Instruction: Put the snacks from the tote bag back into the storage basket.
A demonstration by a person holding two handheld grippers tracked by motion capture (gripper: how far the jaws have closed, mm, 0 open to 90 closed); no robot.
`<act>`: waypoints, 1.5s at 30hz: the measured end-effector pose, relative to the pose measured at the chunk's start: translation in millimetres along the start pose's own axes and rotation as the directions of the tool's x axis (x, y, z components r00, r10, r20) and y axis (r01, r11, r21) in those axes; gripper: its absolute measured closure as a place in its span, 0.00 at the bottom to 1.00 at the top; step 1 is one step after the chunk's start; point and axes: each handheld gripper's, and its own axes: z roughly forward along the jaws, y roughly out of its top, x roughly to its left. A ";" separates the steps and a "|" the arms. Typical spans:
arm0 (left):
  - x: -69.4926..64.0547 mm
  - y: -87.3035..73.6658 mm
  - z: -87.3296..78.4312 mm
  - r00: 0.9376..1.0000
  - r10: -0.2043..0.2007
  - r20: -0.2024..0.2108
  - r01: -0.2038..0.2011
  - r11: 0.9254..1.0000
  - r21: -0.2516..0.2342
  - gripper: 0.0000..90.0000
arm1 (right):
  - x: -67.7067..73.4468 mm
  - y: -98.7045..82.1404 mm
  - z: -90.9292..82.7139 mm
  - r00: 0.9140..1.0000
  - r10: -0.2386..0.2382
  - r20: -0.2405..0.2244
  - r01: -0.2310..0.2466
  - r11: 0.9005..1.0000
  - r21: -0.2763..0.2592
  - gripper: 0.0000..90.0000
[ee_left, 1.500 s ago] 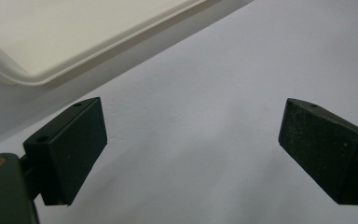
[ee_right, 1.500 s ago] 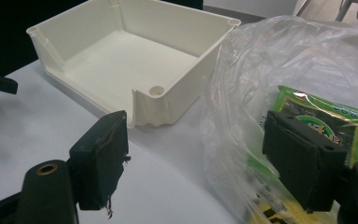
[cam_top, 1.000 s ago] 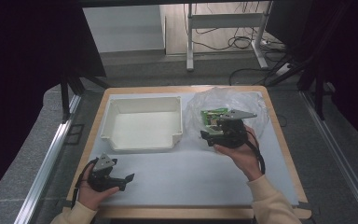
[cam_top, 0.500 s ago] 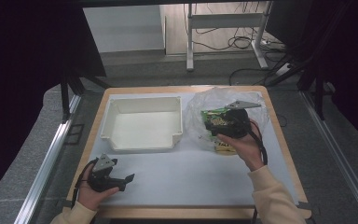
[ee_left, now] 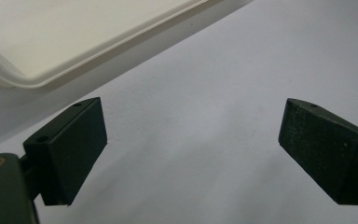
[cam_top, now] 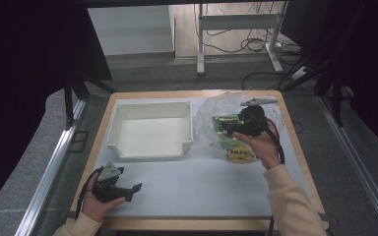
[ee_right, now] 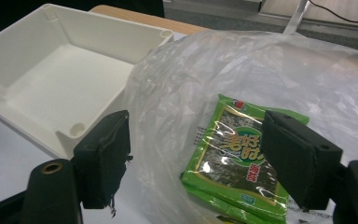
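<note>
Both pairs of jaws stand apart with nothing between the pads. From the high view, the left gripper [cam_top: 128,189] rests low on the white mat [cam_top: 202,182] near the table's front edge, released and idle, while the right gripper [cam_top: 225,129] is held over a clear plastic bag [cam_top: 216,110] lying just right of the white tray [cam_top: 150,129]. Green seaweed snack packets [cam_top: 225,120] show through the bag, and a yellowish packet [cam_top: 240,155] lies at the bag's near edge, under the right hand [cam_top: 261,147]. The tray looks empty.

Along the left gripper view, two black pads hang wide over bare mat, with the tray's rim [ee_left: 74,60] off to the upper left.

Along the right gripper view, the pads sit spread on either side of the crinkled bag [ee_right: 205,79]; the top green packet [ee_right: 235,158] lies inside, stacked on at least one more, and the empty tray [ee_right: 60,74] waits beyond.

Judging from this, the job seems to be moving the packets from bag to tray, and it has barely begun: nothing is grasped yet, nothing has landed in the tray, and the packets sit inside the plastic. Reaching in, gripping a packet and carrying it over all remain.
</note>
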 end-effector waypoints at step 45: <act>0.4 0.0 -0.1 1.000 -0.003 0.008 0.003 1.000 -0.004 0.09 | -68.7 0.2 52.9 0.978 0.171 0.118 -0.185 0.976 0.116 0.28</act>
